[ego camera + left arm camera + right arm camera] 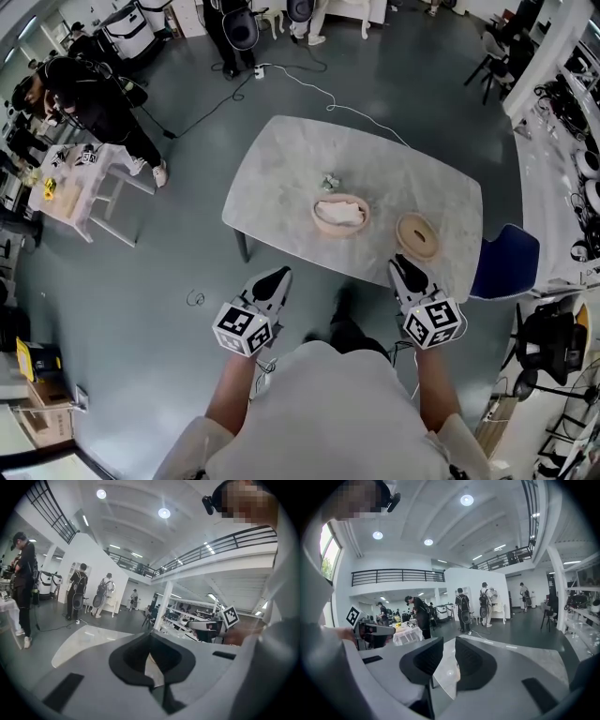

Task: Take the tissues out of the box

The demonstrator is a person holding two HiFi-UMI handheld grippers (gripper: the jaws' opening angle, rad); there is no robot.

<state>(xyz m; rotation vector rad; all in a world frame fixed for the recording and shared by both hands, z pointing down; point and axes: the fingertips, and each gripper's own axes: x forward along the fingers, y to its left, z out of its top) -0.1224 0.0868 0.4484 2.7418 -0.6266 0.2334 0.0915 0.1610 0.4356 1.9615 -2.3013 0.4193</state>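
Note:
A round beige tissue box (340, 215) stands open in the middle of the marble table (281, 178), with white tissue showing inside. Its round lid (417, 234) lies to the right, near the table's front edge. A small greenish item (330, 181) sits just behind the box. My left gripper (273, 282) hovers off the table's front edge, its jaw tips meeting with nothing between them (150, 634). My right gripper (408, 273) is at the front edge just below the lid, its jaws (449, 641) parted with nothing between them. Neither gripper view shows the box.
A blue chair (507, 262) stands at the table's right end. A white cable (309, 87) runs over the floor behind the table. People stand at a small white table (80, 187) on the left. Desks with equipment (572, 141) line the right side.

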